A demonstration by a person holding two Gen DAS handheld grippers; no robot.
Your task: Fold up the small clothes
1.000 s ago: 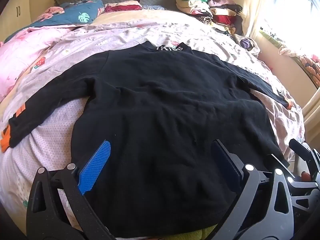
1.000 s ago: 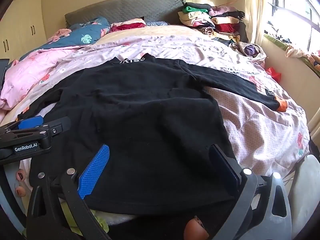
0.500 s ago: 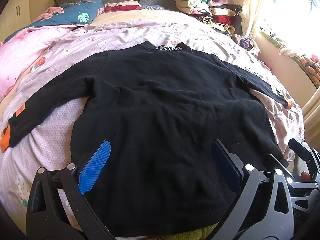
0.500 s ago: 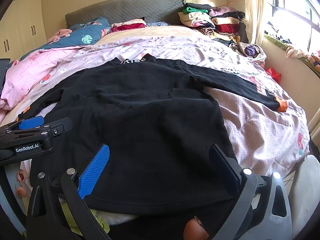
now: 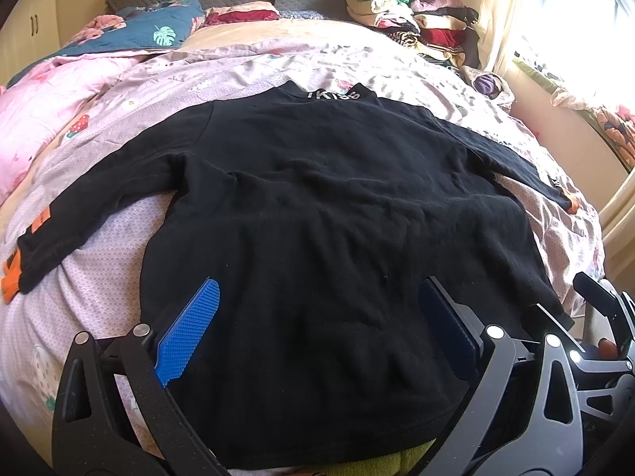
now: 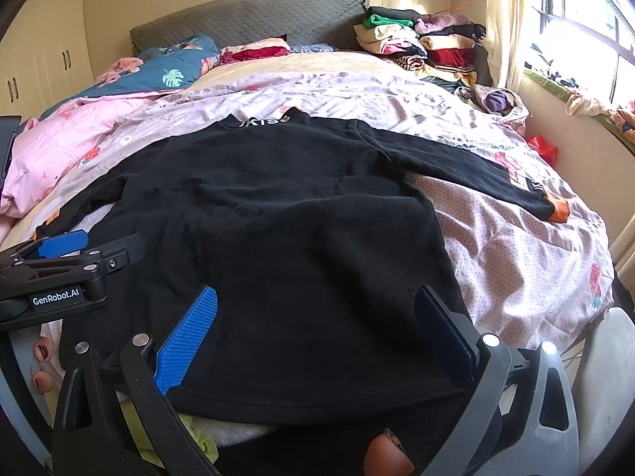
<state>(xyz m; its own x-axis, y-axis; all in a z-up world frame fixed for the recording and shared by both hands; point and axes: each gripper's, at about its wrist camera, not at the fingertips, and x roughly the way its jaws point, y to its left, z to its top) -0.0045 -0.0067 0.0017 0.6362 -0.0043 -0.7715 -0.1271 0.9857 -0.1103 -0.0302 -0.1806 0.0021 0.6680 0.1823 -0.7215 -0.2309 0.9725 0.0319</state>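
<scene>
While both claws gape | black sweater [image 5: 337, 218] flat | right view alone shows left claw [image 6: 71, 250]

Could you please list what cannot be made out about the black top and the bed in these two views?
- Left wrist view: the black top's hem corners sit behind the left gripper's fingers.
- Right wrist view: the top's far sleeve end is hidden behind the left gripper's body.
- Both views: the collar lettering is too small to read; whichever side faces the bedspread is hidden.

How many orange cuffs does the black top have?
2. One orange cuff ends the black top's sleeve at the bed's left edge; the other ends the sleeve reaching toward the window side.
</scene>
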